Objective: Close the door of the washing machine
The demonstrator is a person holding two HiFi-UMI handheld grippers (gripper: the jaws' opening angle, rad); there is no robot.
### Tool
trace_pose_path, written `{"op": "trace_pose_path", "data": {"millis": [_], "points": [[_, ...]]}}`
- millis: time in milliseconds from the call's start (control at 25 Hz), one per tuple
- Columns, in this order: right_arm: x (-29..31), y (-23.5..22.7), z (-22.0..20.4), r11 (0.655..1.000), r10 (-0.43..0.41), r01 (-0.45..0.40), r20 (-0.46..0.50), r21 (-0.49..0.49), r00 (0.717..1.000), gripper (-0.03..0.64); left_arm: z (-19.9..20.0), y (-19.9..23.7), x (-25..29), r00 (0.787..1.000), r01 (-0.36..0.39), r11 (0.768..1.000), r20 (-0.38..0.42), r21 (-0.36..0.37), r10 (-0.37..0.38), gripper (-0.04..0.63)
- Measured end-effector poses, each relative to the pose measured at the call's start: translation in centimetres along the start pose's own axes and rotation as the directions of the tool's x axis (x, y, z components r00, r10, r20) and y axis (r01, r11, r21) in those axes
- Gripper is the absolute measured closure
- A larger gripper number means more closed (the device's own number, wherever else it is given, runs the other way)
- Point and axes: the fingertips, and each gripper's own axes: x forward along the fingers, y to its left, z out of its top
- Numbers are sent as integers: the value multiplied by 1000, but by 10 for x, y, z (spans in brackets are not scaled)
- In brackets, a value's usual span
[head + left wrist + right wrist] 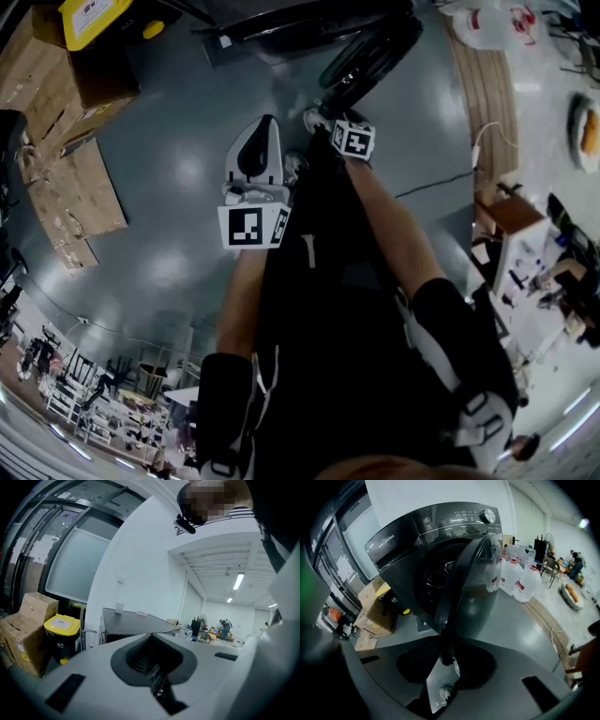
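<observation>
Fisheye bending and dark vignette at all edges. Head view dim, pale patches of glare on glossy grey-blue floor (178, 169). Left gripper view bright under long white ceiling strip lights (238, 581). Right gripper view: reflections streak glossy black washing-machine door (463, 585)

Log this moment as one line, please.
washing machine door: open | right tool: open, its edge between jaws | left tool: shut, empty

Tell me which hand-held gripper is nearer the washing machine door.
Right. The right hand-held gripper has the edge of the door between its open jaws. The left hand-held gripper points elsewhere, at a white wall; the door is not in its view.
</observation>
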Motion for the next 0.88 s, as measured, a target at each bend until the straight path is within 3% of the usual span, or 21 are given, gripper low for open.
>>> {"op": "trace_pose_path", "data": {"millis": [280,640,880], "points": [[11,24,13,999,32,-32,-3,-19,999,517,-3,23,2,998,-65,997,19,-38,66,586],[21,49,31,997,33,-33,-1,-67,999,511,-11,50,5,995,-97,995,17,-32,97,586],[28,67,43,989,27,-25,12,-145,1000,503,-14,63,-1,993,-115,993,22,-33,115,586]]}}
